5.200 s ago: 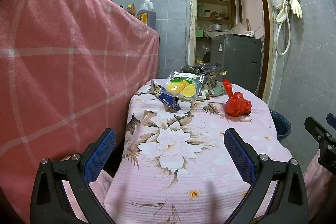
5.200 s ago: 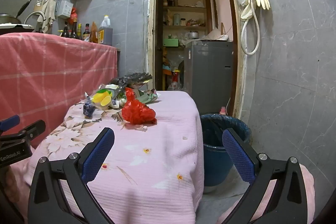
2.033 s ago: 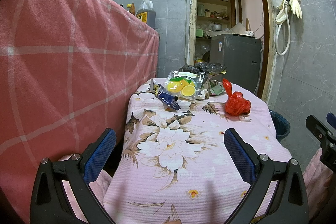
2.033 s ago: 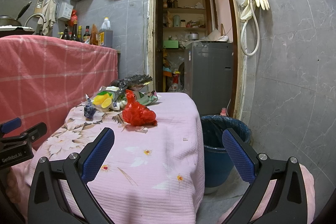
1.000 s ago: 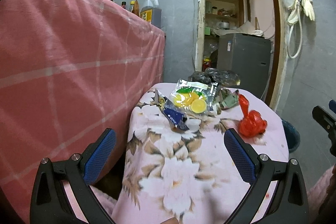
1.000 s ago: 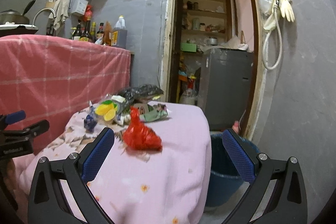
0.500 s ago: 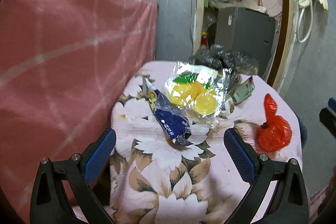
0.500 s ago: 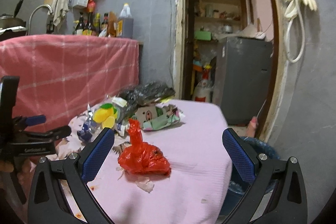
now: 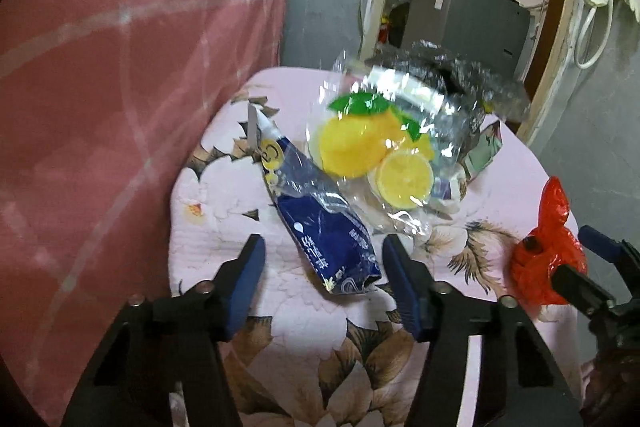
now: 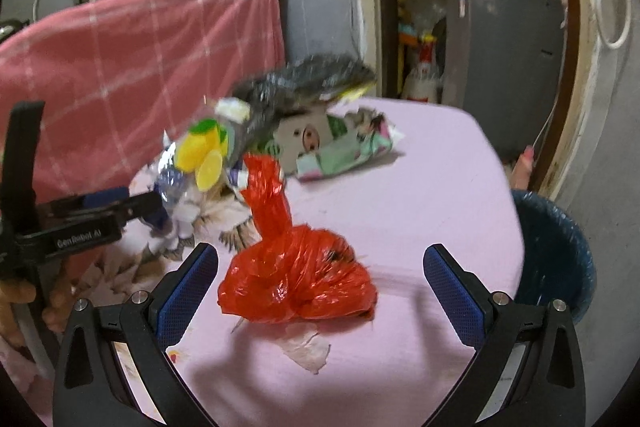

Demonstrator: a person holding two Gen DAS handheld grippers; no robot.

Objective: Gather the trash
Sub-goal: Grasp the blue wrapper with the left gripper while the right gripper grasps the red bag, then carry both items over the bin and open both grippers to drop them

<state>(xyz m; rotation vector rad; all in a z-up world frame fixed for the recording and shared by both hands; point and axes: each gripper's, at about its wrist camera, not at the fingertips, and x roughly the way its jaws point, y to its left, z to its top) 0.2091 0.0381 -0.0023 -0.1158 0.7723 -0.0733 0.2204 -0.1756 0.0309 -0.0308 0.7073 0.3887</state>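
- My left tongs [image 9: 322,269], just narrowed but still apart, straddle the blue wrapper [image 9: 320,223]: light, slippery; pinch its near end.
- My right tongs [image 10: 320,281], spread wide, frame the red bag [image 10: 298,281]: soft; grab its knot.

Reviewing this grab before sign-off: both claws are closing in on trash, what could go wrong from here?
1. The left claw, jaws just closing, has the blue wrapper between them; the lemon bag overlaps its far end and may drag along.
2. The red bag is slick, and the open right claw could slip off it.
3. The paper scrap beside it may get left behind.
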